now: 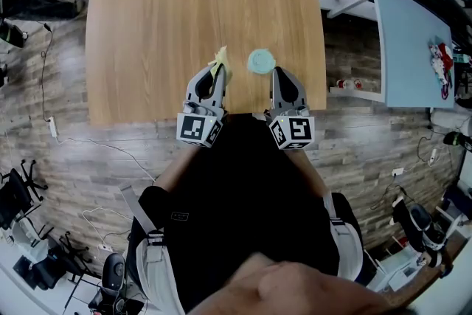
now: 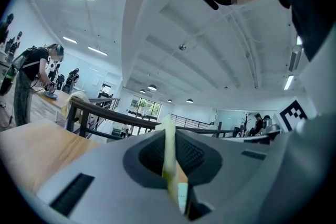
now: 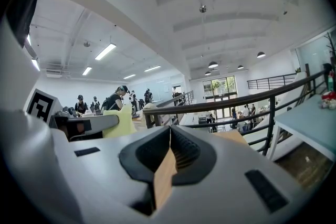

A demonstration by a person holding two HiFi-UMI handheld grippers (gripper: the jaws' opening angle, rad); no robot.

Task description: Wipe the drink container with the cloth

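Light wooden table [image 1: 147, 26] in a big open hall with railings in the background. The drink container [image 1: 260, 61] sits near the table's front edge. From above it's just a round teal top, so I can't really tell more about it. The right gripper [image 1: 277, 73] is just beside it, jaws clenched together on nothing. Left of the container is the pale yellow cloth [image 1: 220, 60], pinched in the left gripper [image 1: 216, 73] and poking out past the tips.

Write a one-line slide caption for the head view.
Left gripper pinching a yellow cloth beside a teal drink container on a wooden table.
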